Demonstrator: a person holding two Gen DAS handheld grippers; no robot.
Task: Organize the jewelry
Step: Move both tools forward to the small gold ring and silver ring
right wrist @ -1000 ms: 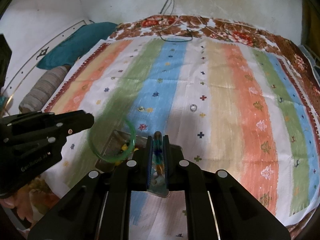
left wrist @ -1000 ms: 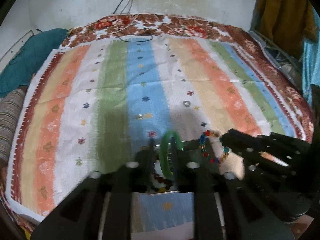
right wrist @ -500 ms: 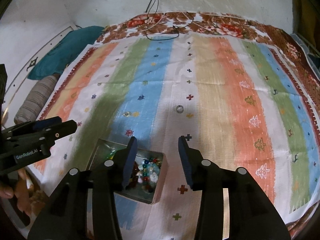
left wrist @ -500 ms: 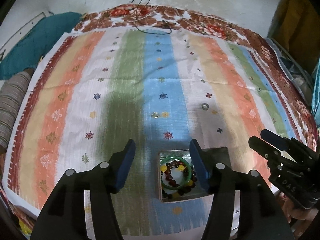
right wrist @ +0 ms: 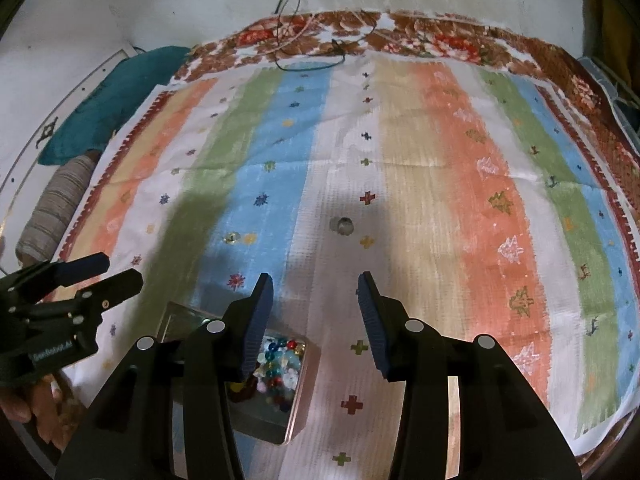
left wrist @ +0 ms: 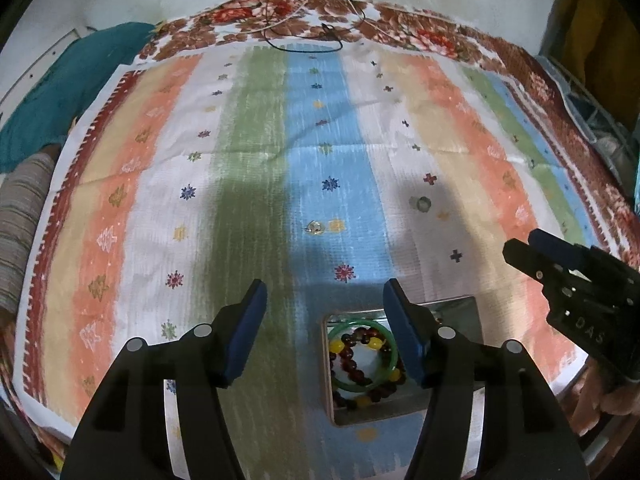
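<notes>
Evidently, both the left hand-held gripper (left wrist: pixel 324 294) and the right hand-held gripper (right wrist: pixel 316 288) are held spread and empty above the striped bedspread (left wrist: pixel 460 168). Bracelets are gathered inside the shallow square metal tin (left wrist: pixel 448 396), including a green glass bangle (left wrist: pixel 352 324), presumably for tidy storage.

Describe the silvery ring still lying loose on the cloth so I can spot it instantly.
Start from the striped cloth and find the white stripe right of the blue one. The silvery ring lies there, beyond the metal tin. Unlike the gold-toned piece on the blue stripe, it is grey and rounder.
</notes>
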